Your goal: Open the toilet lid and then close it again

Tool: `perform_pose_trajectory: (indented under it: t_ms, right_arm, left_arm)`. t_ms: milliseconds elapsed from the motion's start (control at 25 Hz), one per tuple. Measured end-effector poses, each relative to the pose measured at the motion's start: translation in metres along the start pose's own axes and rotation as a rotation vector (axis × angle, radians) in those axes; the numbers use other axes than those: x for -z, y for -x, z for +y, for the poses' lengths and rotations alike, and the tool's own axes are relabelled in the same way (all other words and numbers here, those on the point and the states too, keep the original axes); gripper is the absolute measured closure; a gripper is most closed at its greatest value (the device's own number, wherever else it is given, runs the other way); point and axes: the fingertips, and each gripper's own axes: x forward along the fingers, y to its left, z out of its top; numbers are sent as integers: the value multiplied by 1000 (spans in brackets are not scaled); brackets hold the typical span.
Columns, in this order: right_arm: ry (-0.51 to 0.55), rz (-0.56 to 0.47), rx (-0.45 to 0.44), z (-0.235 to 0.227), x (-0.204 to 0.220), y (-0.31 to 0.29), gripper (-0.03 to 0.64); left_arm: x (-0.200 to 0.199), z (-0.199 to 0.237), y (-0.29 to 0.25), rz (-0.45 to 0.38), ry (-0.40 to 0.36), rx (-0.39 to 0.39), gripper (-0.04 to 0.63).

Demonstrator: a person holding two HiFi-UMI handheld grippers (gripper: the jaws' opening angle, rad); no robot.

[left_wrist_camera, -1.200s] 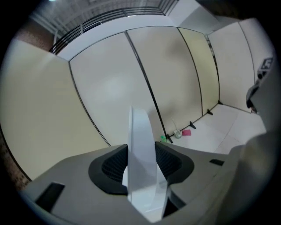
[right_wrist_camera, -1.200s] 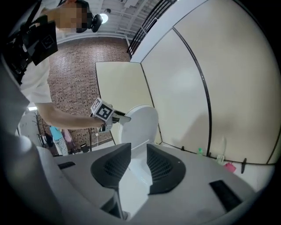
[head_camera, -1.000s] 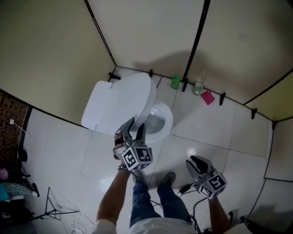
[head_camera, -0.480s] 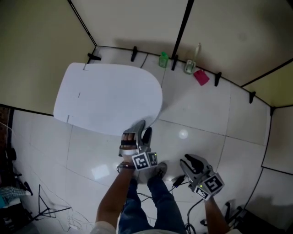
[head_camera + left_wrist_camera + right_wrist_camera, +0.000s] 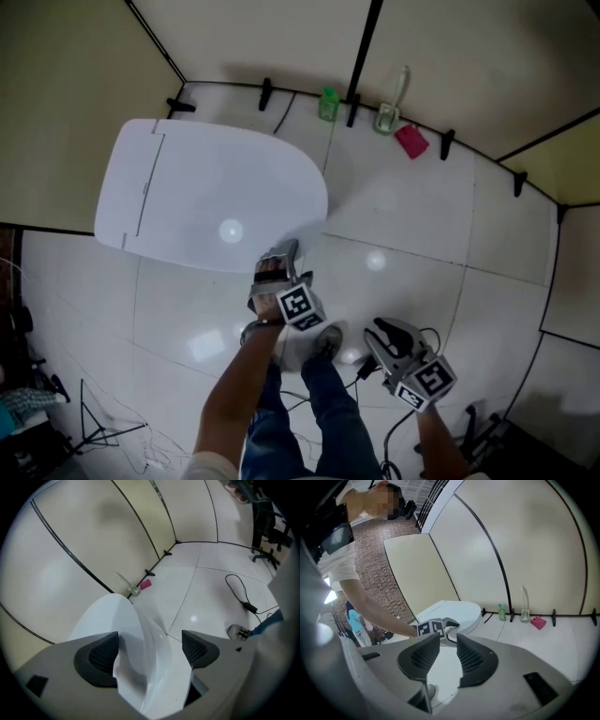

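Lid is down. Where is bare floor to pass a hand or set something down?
Widest bare patch: the white tiles right of the toilet lid, bordered by the green bottle, clear container and pink object along the wall. A smaller one lies left of the person's legs, between lid and floor wires. Crowded: cables by the feet.

Lid (image 5: 216, 202): smooth glossy white plastic, light glare on top. Floor (image 5: 412, 225): glossy white tile, mirror-like bright spots. Walls (image 5: 84, 66): matt cream panels, black strips (image 5: 361, 47) at joints. Jeans (image 5: 328, 422): blue denim cloth. Far wall (image 5: 379, 559): rough brick look.
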Motion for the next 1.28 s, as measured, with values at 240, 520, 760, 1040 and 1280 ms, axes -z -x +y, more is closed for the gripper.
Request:
perform_pose_trajectory:
  t_ms: [240, 520, 760, 1040, 1280]
  right_arm:
    - [20, -17, 23, -4, -17, 4, 511]
    - [117, -127, 64, 18, -105, 21, 511]
    - [284, -273, 91, 76, -210, 49, 511]
    - [399, -321, 96, 135, -260, 69, 511]
    - [430, -325, 88, 165, -260, 61, 511]
  left_arm:
    - [-5, 4, 15, -56, 103, 62, 176]
    - [-79, 63, 166, -464, 433, 189, 176]
    - [-104, 130, 335, -740, 624, 310, 178]
    - [-86, 169, 475, -995, 687, 352, 178]
    - [-59, 174, 506, -1055, 729, 348, 178]
